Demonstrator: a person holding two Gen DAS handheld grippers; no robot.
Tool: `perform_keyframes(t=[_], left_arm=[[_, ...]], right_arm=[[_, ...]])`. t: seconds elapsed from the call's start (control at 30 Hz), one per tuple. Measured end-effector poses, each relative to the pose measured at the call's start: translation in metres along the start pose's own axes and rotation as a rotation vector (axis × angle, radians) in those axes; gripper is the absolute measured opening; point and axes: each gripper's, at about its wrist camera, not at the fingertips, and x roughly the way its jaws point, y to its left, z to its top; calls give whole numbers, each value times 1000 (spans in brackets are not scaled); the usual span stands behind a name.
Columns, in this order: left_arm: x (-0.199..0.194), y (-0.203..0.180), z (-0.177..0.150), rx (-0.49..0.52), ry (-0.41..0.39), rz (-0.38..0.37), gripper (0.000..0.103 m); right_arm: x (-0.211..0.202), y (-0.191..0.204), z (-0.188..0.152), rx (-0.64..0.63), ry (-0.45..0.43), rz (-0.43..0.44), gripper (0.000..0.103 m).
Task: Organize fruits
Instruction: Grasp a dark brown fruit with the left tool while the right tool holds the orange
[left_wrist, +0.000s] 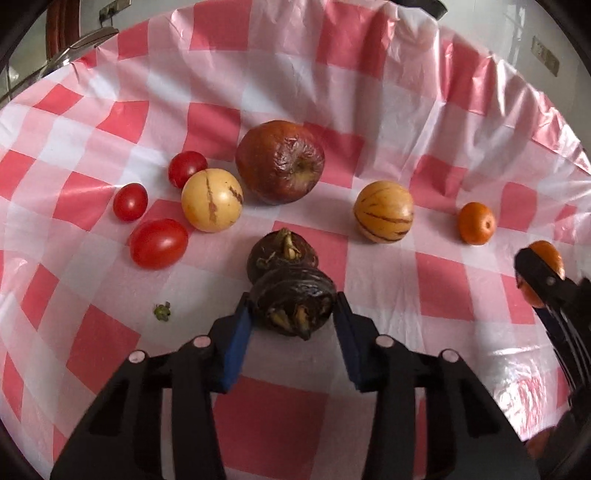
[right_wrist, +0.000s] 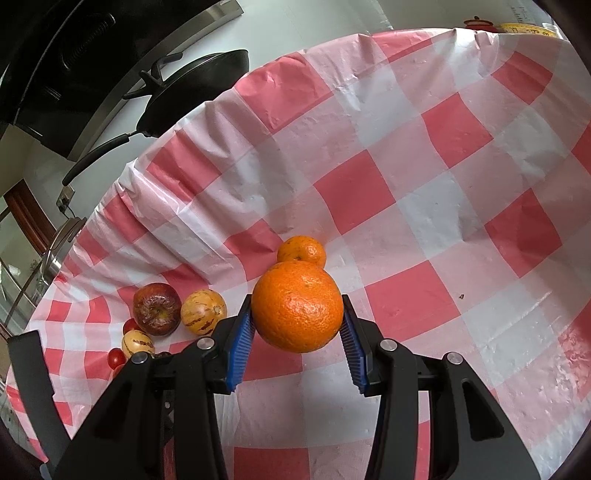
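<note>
In the left wrist view my left gripper (left_wrist: 293, 300) is shut on a dark brown water chestnut (left_wrist: 295, 314), just above the checked cloth. A second dark chestnut (left_wrist: 282, 253) lies right behind it. Further back are a wrinkled red apple (left_wrist: 280, 162), two yellow striped melons (left_wrist: 211, 200) (left_wrist: 384, 211), three cherry tomatoes (left_wrist: 159, 243) and a small orange (left_wrist: 476, 223). At the right edge, my right gripper (left_wrist: 541, 275) holds an orange. In the right wrist view my right gripper (right_wrist: 295, 301) is shut on a large orange (right_wrist: 297, 306), with a small orange (right_wrist: 302, 251) behind it.
A red and white checked tablecloth (right_wrist: 443, 184) covers the table, with its crumpled edge at the back. Beyond that edge stands a black frying pan (right_wrist: 199, 85). A small green stem scrap (left_wrist: 162, 311) lies on the cloth, left of my left gripper.
</note>
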Motion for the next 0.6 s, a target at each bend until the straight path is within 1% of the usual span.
perform_keyframes(t=[0.03, 0.13, 0.23, 0.3, 0.43, 0.5, 0.6], left_arm=[[-3, 5, -3, -12, -4, -22, 44], [-16, 18, -13, -56, -27, -49, 44], [-30, 33, -25, -92, -49, -57, 44], [-36, 39, -27, -99, -60, -47, 44], [-51, 53, -30, -101, -90, -3, 44], [-62, 53, -34, -97, -100, 16, 44], [-88, 67, -53, -94, -113, 45, 44]], right_arm=[[0, 0, 0, 0, -1, 0, 44], [0, 0, 0, 0, 1, 2, 44], [0, 0, 0, -1, 3, 3, 44], [1, 1, 0, -2, 5, 7, 44], [5, 3, 0, -9, 24, 9, 44], [7, 3, 0, -9, 34, 5, 44], [10, 4, 0, -11, 48, -1, 44]])
